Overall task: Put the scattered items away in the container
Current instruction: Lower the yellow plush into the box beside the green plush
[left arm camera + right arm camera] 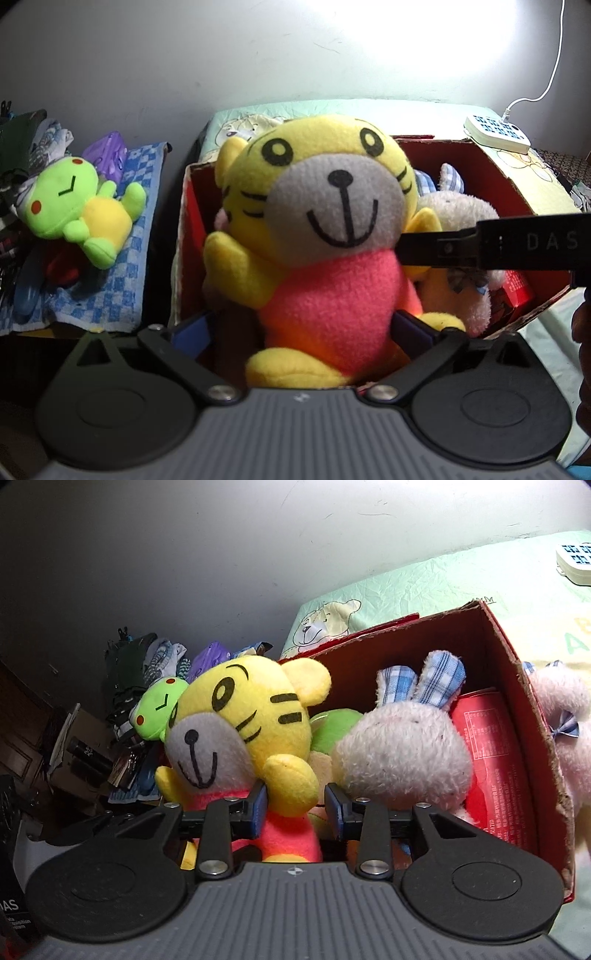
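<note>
A yellow tiger plush in a pink shirt [325,258] stands upright at the near edge of a red cardboard box [517,184]. My left gripper [306,328] is spread wide, its fingers on either side of the tiger's body. My right gripper [297,805] is closed on the tiger's yellow arm [291,782]; the tiger [236,716] leans left there. A white rabbit plush with blue plaid ears [402,753] lies inside the box [517,686]. The right gripper's black finger [480,247] shows in the left wrist view.
A green frog plush [85,210] lies on a blue checked towel [125,288] on a side table left of the bed. A second pale plush [569,723] sits outside the box's right wall. A white power strip [495,134] lies on the bedsheet behind. Clutter piles at far left.
</note>
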`<state>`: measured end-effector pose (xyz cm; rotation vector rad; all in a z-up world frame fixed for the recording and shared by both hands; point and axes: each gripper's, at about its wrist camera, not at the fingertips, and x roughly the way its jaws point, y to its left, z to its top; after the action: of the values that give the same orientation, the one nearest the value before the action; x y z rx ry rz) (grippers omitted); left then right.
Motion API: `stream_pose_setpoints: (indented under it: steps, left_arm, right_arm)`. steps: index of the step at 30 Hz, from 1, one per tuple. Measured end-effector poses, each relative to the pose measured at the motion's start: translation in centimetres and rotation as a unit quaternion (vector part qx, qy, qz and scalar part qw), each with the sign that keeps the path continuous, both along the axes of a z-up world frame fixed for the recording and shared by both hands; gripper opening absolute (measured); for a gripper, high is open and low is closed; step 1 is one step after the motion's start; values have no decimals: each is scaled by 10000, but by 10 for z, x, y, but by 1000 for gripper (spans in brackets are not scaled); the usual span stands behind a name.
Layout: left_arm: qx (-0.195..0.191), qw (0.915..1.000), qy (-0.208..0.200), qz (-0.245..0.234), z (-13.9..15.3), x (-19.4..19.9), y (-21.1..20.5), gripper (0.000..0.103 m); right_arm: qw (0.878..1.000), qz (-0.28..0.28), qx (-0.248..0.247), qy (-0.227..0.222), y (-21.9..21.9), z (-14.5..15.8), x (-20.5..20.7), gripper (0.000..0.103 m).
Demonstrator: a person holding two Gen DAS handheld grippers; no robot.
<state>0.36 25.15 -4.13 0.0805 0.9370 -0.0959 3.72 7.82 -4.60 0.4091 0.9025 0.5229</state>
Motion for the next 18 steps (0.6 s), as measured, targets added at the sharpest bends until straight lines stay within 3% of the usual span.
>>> stream_pose_setpoints:
  steps: [18]
  left_arm:
    - [245,9996,145,39,-8,4,-7,103]
  right_arm:
    - [9998,100,-97,146,7,-13,-4,40]
